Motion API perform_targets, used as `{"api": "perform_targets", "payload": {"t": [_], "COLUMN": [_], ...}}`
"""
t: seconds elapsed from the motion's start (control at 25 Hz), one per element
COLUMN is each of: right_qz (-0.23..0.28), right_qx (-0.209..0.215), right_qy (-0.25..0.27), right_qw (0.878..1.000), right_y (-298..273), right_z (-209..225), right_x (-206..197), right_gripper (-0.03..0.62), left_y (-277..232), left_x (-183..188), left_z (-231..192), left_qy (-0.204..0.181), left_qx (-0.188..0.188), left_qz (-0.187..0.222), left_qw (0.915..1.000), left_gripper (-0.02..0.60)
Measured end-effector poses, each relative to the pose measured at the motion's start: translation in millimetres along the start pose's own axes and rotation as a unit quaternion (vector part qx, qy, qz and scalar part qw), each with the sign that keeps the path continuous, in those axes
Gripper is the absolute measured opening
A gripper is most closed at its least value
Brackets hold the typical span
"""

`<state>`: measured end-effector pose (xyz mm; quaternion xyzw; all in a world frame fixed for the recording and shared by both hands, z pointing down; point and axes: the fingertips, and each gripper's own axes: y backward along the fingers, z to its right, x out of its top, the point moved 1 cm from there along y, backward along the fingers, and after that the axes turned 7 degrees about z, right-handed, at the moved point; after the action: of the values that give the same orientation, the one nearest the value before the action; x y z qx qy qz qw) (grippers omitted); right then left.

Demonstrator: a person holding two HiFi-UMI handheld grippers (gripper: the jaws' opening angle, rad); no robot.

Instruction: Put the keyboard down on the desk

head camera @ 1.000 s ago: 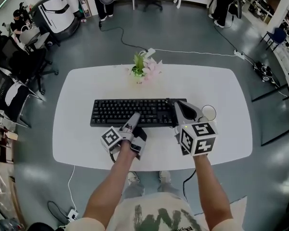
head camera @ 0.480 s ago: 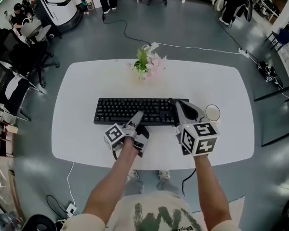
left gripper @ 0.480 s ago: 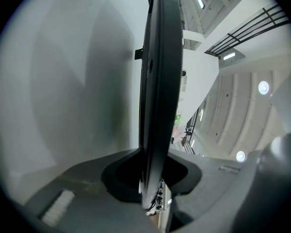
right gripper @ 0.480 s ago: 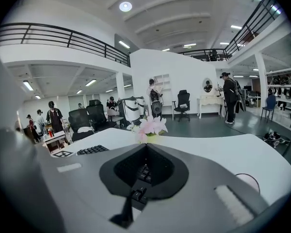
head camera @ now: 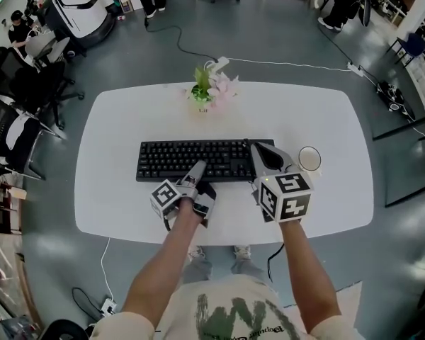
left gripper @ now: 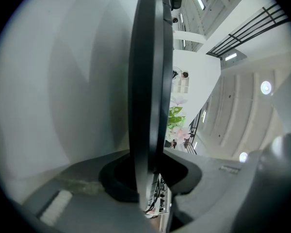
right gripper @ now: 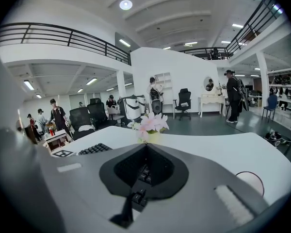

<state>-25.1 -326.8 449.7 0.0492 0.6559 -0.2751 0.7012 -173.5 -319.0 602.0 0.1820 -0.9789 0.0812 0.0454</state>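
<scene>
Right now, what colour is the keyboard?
The keyboard is black, keys and frame alike. The head view shows it best.

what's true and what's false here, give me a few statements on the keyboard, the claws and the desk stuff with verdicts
1. The left claw is closed on the near edge of the keyboard. True.
2. The flowers stand between the person and the keyboard. False: they stand beyond the keyboard, near the far edge of the desk.
3. A round white item sits on the desk just right of the keyboard. True.
4. The right claw is at the keyboard's left end. False: it is at the right end, with keys showing between its jaws.
</scene>
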Motion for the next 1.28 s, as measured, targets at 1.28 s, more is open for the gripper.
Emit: {"api": "perform_targets", "payload": {"t": [1.28], "right_qz": [-0.005], "right_qx": [-0.001], "right_qy": [-0.011], "right_qw": [1.000], "right_y": [8], "right_z": [1], "right_x": [-8], "right_gripper": [-0.002], "left_y": [-12], "left_x": [-2], "left_z": [-6], "left_qy": [0.016], "left_qx": [0.207], "left_qz": [-0.015], "left_qw": [0.9782], "left_gripper": [0.334]}}
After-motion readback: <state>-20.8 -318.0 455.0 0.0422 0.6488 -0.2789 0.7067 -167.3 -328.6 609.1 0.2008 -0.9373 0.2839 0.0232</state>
